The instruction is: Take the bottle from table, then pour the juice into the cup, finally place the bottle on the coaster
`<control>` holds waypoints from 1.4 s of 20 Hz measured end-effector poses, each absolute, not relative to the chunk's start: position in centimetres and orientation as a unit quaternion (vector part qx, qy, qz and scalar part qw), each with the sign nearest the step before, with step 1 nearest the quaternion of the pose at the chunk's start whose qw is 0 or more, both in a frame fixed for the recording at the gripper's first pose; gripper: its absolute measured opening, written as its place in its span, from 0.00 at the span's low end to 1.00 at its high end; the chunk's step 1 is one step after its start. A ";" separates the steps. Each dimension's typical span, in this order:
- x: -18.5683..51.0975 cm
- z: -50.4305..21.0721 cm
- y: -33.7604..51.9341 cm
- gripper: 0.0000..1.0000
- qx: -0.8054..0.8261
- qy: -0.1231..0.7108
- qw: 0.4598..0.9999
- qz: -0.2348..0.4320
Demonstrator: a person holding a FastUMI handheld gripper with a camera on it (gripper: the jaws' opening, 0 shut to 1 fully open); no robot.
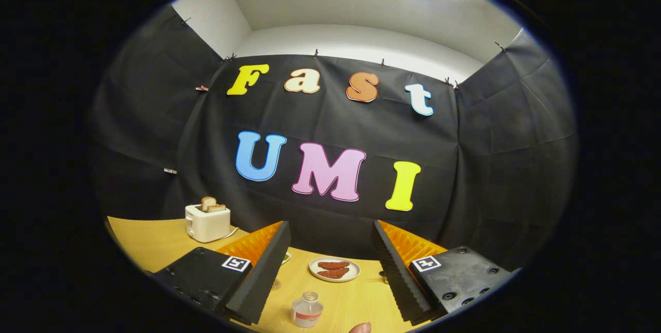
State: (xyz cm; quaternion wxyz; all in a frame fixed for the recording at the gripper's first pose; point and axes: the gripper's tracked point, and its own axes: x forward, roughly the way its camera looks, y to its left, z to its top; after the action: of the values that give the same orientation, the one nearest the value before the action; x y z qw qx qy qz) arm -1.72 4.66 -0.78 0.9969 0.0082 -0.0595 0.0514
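One bottle [307, 311] is seen upright on the desk [155, 242], below between the fingers of the wide-open, empty claw [330, 271].

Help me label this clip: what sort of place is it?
Likely a staged kitchen booth: a wooden table with a toaster, a plate and a bottle, below the open fingers.

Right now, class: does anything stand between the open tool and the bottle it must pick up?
Nothing visible does. The bottle stands on the table between the open tool's fingers, bare wood around it. The plate lies beyond.
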 end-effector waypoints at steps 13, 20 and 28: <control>-0.4 -16.7 7.4 0.97 0.056 0.032 0.997 0.042; 0.1 -23.8 8.4 0.97 0.047 0.069 0.996 0.031; 1.4 -28.0 9.0 0.97 0.049 0.081 0.995 0.012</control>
State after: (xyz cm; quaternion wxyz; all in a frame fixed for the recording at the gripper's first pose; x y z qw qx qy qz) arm 1.41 9.05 -28.04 0.9954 0.0492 0.0814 0.0123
